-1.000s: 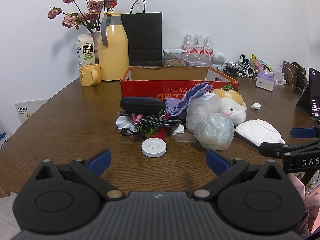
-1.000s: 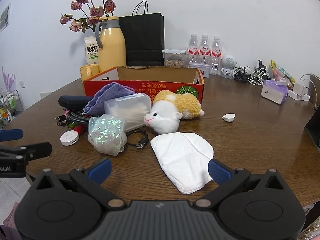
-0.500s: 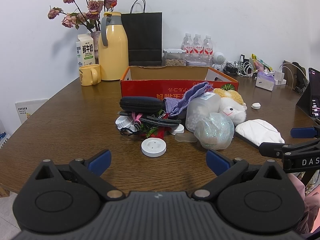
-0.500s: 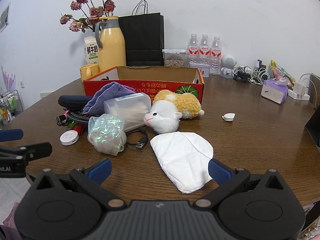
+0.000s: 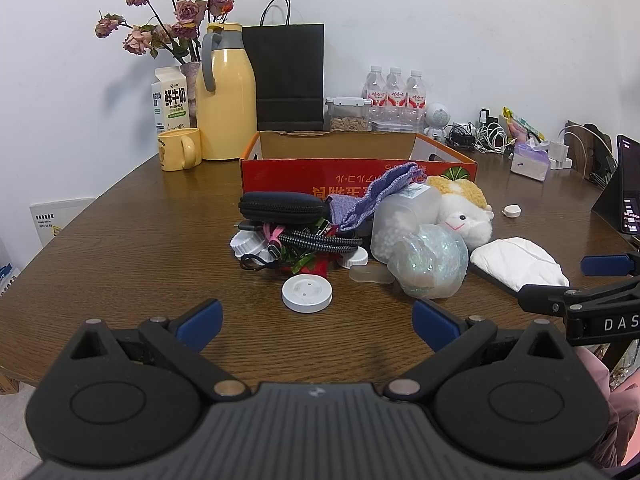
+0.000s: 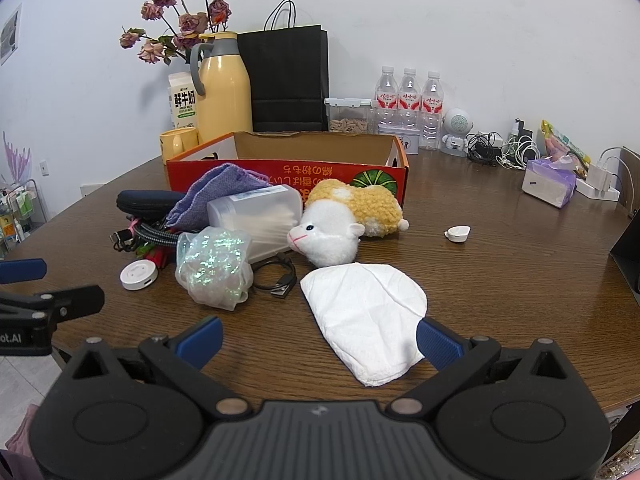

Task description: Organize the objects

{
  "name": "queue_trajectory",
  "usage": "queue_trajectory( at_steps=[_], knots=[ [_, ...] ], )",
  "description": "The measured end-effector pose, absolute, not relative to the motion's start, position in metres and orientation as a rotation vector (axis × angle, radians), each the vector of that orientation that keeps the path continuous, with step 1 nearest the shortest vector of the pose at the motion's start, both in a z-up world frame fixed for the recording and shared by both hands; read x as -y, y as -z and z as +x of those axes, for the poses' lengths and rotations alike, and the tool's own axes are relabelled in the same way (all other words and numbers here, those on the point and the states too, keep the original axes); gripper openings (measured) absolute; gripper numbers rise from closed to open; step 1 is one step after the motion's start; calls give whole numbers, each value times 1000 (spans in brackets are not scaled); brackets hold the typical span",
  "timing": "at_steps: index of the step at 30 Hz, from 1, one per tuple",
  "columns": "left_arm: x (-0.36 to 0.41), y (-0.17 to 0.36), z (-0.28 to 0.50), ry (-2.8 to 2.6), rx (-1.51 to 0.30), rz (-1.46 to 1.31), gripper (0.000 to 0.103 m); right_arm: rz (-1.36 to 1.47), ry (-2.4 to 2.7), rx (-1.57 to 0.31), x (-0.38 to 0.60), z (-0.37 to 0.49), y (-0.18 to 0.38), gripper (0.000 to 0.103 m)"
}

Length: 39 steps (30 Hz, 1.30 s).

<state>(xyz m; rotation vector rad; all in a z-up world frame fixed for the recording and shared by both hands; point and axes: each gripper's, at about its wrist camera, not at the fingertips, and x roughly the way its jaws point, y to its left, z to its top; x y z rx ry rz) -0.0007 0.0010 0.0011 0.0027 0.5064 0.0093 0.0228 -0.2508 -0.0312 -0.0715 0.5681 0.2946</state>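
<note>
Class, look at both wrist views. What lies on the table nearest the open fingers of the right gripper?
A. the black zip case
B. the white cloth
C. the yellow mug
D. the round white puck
B: the white cloth lies flat on the table just ahead of the right gripper, its near edge reaching between the open fingers, and nothing is held.

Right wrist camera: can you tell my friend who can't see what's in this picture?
An open right gripper hovers low over a brown table, just in front of a white cloth. Behind it lies a pile with a plush sheep, a shiny bag and cables, before an open red cardboard box.
</note>
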Motion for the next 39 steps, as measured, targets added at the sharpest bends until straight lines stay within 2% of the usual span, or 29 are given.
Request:
queue_trajectory(
  at_steps=[39],
  knots=[
    [0, 6, 0, -11, -515, 4, 103, -71, -296, -575, 251, 26, 34, 103]
  ],
)
